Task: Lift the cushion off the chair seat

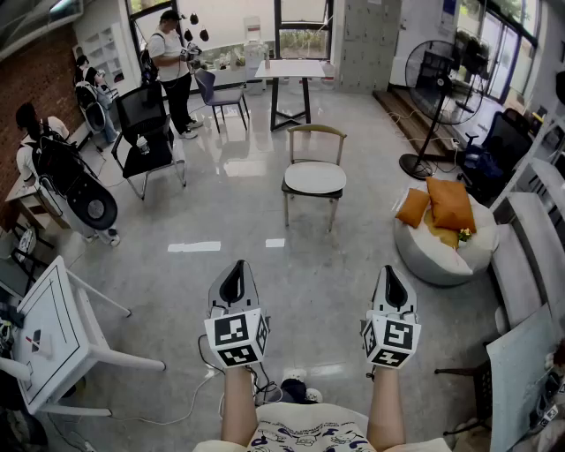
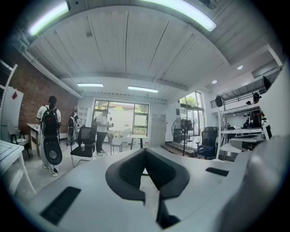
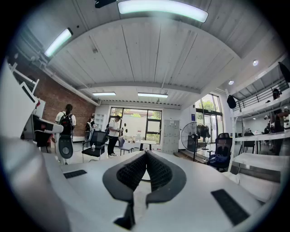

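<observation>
Zero progress on the lift, judging from the layout: white cushion (image 1: 314, 179) lying flat on the seat of the wooden chair (image 1: 315, 132), out in the middle of the floor and well apart from either tool. Left to do, by that reading: crossing the floor, opening up, taking an edge of the pad, raising it clear of the seat.

Left gripper (image 1: 236, 270) fully closed, pads pressed tip to tip, nothing between them. Same for the right gripper (image 1: 391, 274): closed tight and empty. Side by side low in the head view, both pointing roughly toward the chair.

Only from the head view: chair and cushion whole, the bare stretch of floor between them and the tools, a beanbag (image 1: 424, 260) with orange pillows (image 1: 450, 205) off to the right, a white table (image 1: 62, 300) at near left.

Only from the two gripper views: ribbed pad faces close up, meeting with no gap, plus the ceiling lights (image 3: 162, 9) overhead. No cushion to be made out in either, the closed jaws filling the middle of each.
</observation>
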{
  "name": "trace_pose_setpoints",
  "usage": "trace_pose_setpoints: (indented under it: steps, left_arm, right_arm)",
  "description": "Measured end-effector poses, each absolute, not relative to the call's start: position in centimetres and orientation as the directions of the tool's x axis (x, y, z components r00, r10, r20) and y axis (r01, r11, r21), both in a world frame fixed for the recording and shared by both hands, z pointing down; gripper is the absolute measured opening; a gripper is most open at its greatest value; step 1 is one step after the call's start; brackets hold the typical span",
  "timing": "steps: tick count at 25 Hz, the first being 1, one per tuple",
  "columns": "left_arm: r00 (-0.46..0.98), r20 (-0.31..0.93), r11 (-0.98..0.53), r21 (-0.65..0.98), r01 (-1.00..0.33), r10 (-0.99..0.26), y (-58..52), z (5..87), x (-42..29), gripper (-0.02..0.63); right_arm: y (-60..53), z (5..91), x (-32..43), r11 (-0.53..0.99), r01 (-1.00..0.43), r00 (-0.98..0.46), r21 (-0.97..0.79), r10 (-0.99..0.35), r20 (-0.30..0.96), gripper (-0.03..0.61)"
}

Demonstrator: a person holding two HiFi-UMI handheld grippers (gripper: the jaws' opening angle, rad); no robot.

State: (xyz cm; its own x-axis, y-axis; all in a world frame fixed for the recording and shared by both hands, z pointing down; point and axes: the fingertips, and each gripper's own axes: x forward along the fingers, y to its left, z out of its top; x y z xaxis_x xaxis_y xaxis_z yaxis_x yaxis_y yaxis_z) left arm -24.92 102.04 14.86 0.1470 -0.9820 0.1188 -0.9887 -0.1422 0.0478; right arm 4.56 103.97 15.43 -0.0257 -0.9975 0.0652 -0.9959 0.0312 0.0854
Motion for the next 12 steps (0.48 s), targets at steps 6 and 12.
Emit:
trace_pose_setpoints:
  steps: [6, 12]
  left_arm:
    - [0.144, 0.119, -0.140, 0.046, -0.989, -0.982, 101.3, 15.1, -26.3, 0.014]
    - [0.141, 0.122, -0.135, 0.052, -0.989, -0.983, 99.9, 15.8, -26.7, 0.014]
  right_arm:
    - [103.2, 15.5, 3.3, 0.030, -0.996, -0.025, 0.087, -0.998, 0.063, 0.011]
    - [101.8, 16.1, 3.0, 0.034, -0.995, -0.027, 0.094, -0.997, 0.067, 0.011]
